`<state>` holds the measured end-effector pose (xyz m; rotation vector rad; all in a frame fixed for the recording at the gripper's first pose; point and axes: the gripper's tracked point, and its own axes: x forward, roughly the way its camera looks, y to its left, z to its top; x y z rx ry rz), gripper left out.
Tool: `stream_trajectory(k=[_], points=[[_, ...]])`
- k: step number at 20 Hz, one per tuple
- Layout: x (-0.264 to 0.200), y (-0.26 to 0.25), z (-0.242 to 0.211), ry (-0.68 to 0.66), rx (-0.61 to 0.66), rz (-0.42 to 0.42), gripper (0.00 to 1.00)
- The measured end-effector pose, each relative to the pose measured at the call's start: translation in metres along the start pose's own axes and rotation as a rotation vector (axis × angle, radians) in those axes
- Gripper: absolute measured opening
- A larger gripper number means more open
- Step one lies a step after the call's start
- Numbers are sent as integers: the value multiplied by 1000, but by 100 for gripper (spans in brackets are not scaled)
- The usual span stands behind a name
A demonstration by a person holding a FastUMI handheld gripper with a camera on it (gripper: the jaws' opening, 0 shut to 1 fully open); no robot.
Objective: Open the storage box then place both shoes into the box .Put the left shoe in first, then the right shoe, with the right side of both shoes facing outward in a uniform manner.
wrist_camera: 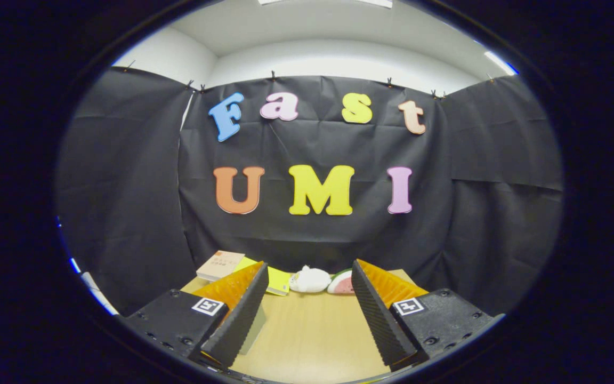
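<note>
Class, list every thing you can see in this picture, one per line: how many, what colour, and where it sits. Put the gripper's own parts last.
Table: one, light wood, under and ahead of the fingers.
Book: one, pale cover with an orange corner, at the table's far edge, beyond the left finger.
Yellow book: one, yellow, beside the book, partly behind the left finger.
Plush toy: one, white, at the table's far edge, beyond the gap between the fingers.
Watermelon toy: one, red with green rind, next to the plush toy, by the right finger.
Cloth wall: black, behind the table.
Gripper: one, fingers open, nothing between them.
</note>
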<state>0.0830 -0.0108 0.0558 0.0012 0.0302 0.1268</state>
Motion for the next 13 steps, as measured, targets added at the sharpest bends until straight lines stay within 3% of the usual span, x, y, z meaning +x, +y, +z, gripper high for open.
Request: stream_trajectory(k=[7, 13], points=[[-37, -26, 35, -72, -45, -32, 100], [-34, -23, 49, -69, -16, -33, 100]])
